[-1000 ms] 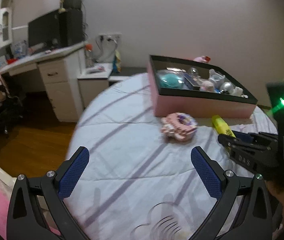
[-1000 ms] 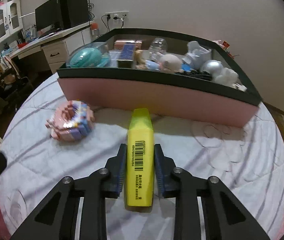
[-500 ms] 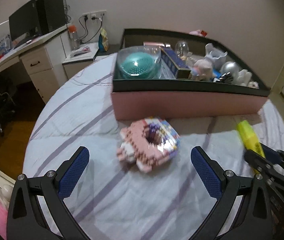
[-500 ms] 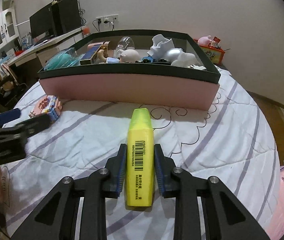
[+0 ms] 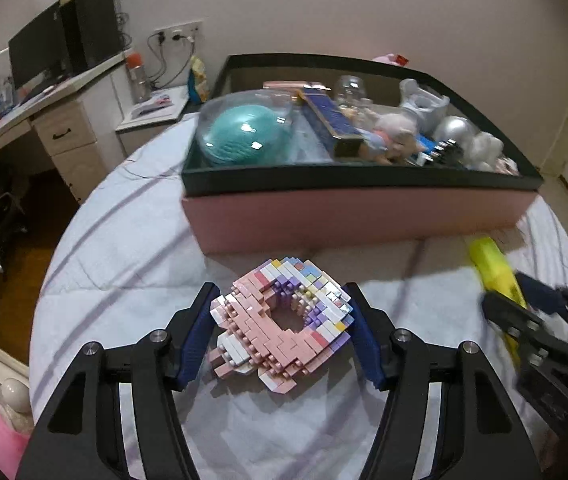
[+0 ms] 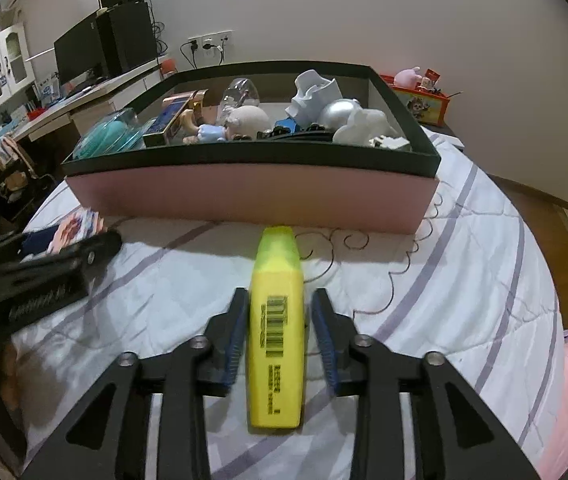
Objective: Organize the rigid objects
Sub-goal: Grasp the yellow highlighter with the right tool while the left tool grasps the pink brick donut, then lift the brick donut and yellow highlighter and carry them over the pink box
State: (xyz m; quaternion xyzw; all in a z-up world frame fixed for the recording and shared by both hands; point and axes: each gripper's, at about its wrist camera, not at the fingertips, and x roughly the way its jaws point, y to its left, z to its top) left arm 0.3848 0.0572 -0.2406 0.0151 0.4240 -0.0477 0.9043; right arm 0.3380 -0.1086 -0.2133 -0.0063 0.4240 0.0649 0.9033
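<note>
In the left wrist view, the left tongs (image 5: 282,334), jaws just closing, straddle the pink brick model (image 5: 284,326) at lower centre, pads meeting its sides for lifting into the pink box (image 5: 359,220) above. In the right wrist view, the right tongs (image 6: 280,338), just opening, bracket the yellow highlighter (image 6: 277,330) lying on the bed (image 6: 463,280); a gap shows on its right.

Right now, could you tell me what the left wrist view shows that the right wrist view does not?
Only the left wrist view shows the whole brick donut between the left gripper jaws, which have just been closing and look to touch its sides. Only the right wrist view shows the highlighter's barcode, a gap at the right gripper jaws, just opening, and the orange box behind. Both show the pink box of toys, the bedspread and the yellow highlighter.
</note>
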